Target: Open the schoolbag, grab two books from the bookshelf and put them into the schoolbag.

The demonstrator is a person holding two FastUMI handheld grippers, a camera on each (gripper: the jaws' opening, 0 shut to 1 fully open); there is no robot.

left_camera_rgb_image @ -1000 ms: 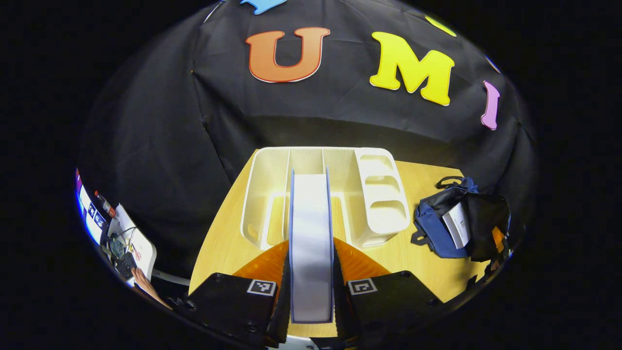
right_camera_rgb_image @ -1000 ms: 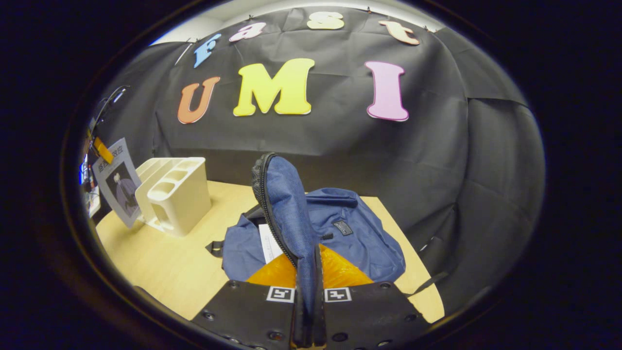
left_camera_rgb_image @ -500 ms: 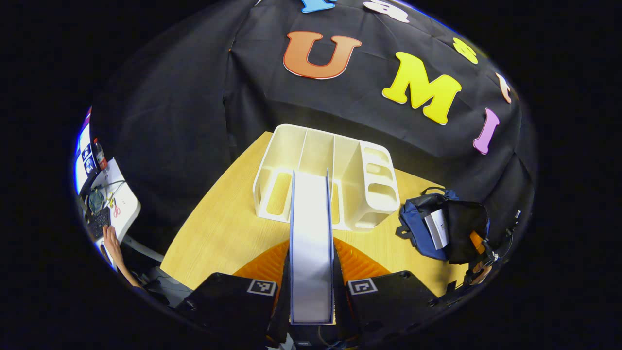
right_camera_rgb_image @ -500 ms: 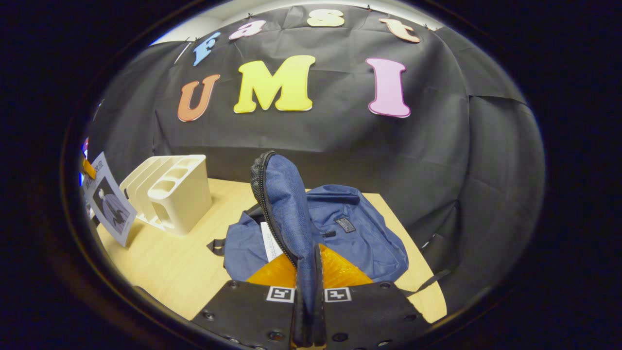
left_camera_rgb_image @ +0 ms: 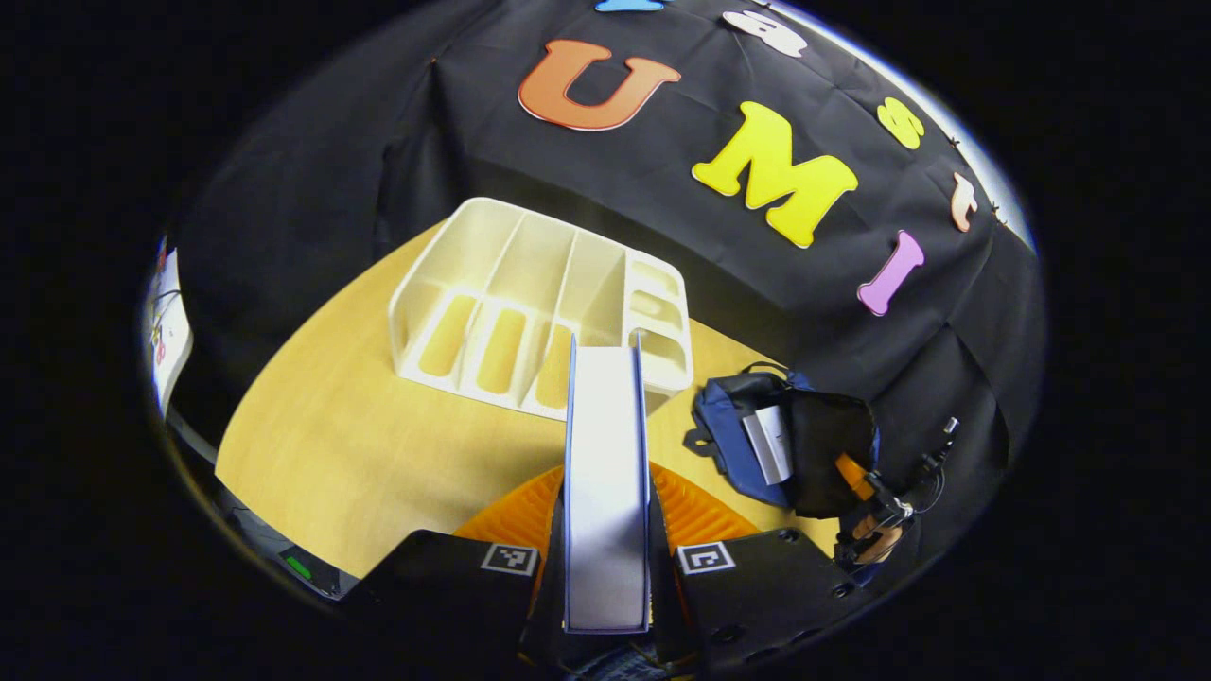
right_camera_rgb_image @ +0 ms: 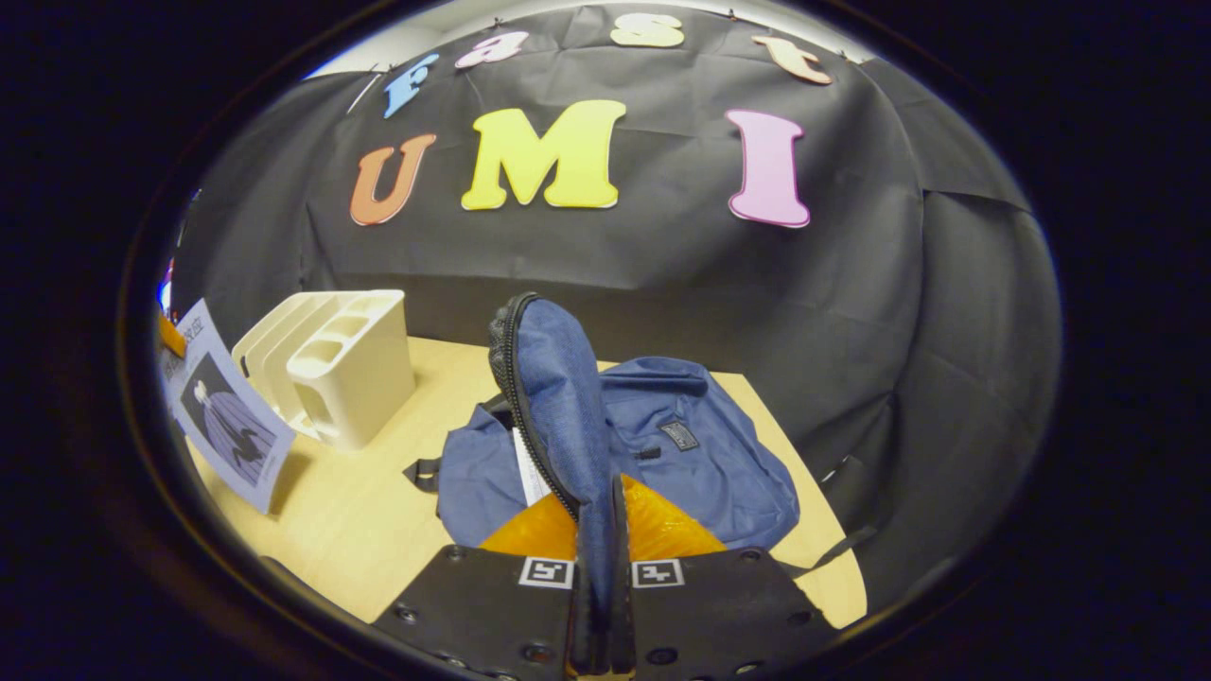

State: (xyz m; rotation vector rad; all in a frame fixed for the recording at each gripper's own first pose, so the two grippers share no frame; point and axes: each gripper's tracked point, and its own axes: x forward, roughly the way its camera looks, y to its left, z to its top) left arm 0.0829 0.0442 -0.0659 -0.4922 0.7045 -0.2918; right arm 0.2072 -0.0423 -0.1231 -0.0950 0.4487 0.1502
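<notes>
My left gripper (left_camera_rgb_image: 605,530) is shut on a book (left_camera_rgb_image: 605,454) seen edge-on, held in the air above the table in front of the cream bookshelf (left_camera_rgb_image: 530,312). In the right gripper view the same book (right_camera_rgb_image: 227,416) shows its cover at the far left. The blue schoolbag (right_camera_rgb_image: 681,454) lies open on the table's right part. My right gripper (right_camera_rgb_image: 598,558) is shut on the schoolbag's flap (right_camera_rgb_image: 558,397) and holds it lifted. A first book (left_camera_rgb_image: 766,445) sticks out of the bag's opening, also seen as a white book edge (right_camera_rgb_image: 526,468).
The wooden table (left_camera_rgb_image: 359,445) carries the bookshelf (right_camera_rgb_image: 331,364) at the back left, its slots standing without books. The other gripper and a hand (left_camera_rgb_image: 875,530) show beside the bag in the left gripper view. Black cloth wall closes the back.
My left gripper has carried the book away from the bookshelf and swung toward the schoolbag. The right gripper has kept the flap lifted, hardly moving.
</notes>
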